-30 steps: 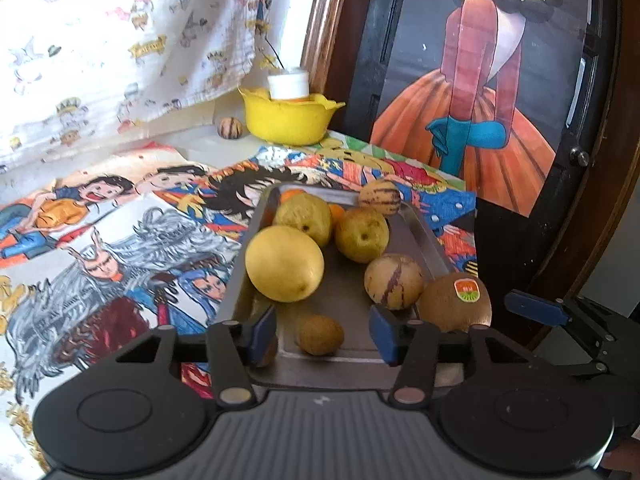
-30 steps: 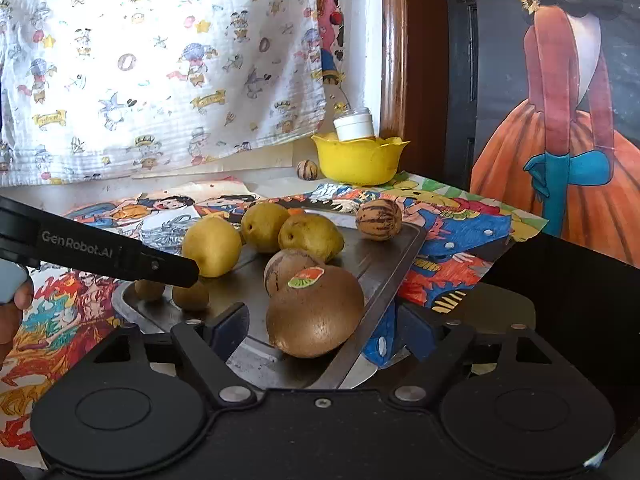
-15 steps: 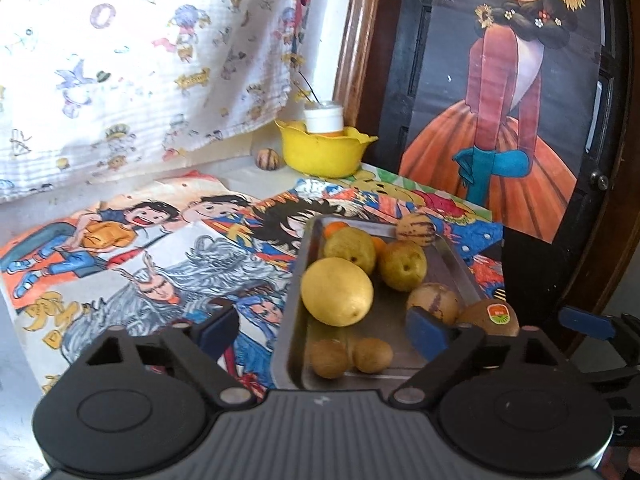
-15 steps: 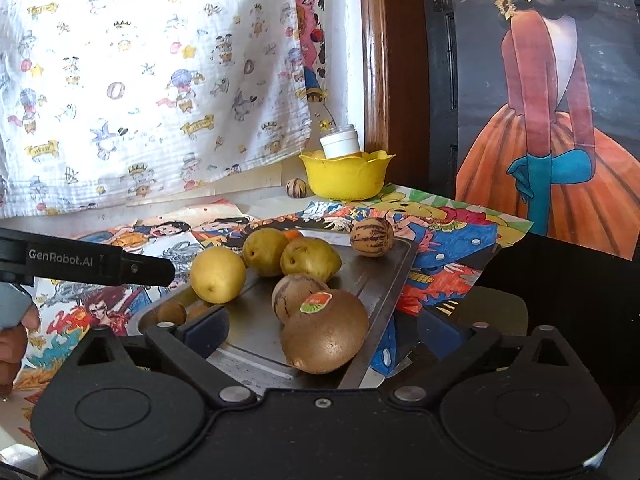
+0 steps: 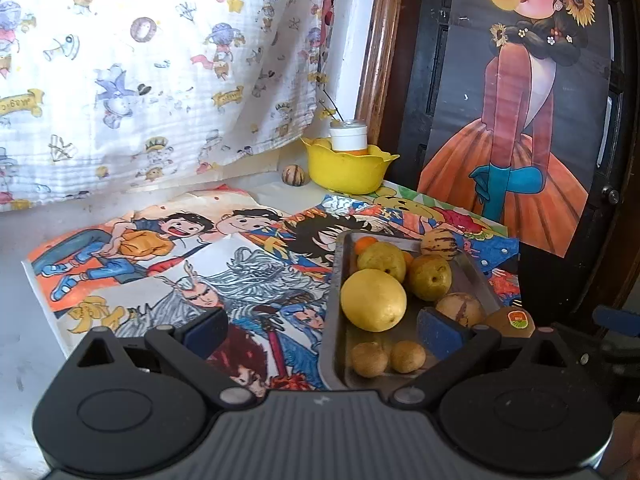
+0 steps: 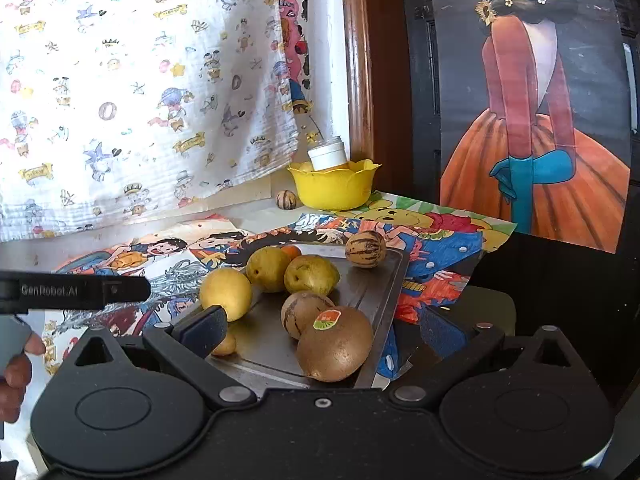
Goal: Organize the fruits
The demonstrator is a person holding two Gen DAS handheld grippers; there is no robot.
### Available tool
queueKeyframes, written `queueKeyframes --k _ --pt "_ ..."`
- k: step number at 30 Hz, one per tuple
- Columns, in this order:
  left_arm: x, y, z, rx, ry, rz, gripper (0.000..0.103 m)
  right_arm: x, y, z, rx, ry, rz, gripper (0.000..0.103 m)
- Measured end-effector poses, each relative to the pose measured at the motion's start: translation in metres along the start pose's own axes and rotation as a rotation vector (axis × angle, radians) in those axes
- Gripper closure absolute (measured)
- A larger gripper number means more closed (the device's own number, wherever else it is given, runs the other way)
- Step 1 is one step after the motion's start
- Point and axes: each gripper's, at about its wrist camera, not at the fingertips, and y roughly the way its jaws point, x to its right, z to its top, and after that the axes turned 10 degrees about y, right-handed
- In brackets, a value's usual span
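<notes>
both tools, the left tool (image 5: 320, 330) and right tool (image 6: 322, 330), are being spread wide, nothing gripped; their jaws have just been opening. fruits are being left on the tray (image 5: 335, 320), lower right of frame, suggesting placement done.

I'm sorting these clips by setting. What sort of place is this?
Probably a room in a home, not a lab or shop. A cartoon-print cloth hangs at the back, hand-coloured drawings cover the table, and a metal tray of fruit sits beside a yellow bowl near a wooden door frame.
</notes>
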Motion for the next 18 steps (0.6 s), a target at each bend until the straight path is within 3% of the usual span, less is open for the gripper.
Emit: queueKeyframes --k 18 --pt "-0.03 -0.027 -0.013 0.053 -0.002 0.016 0.0 -0.032 -0.032 -0.012 0.032 0.061 -0.048 0.001"
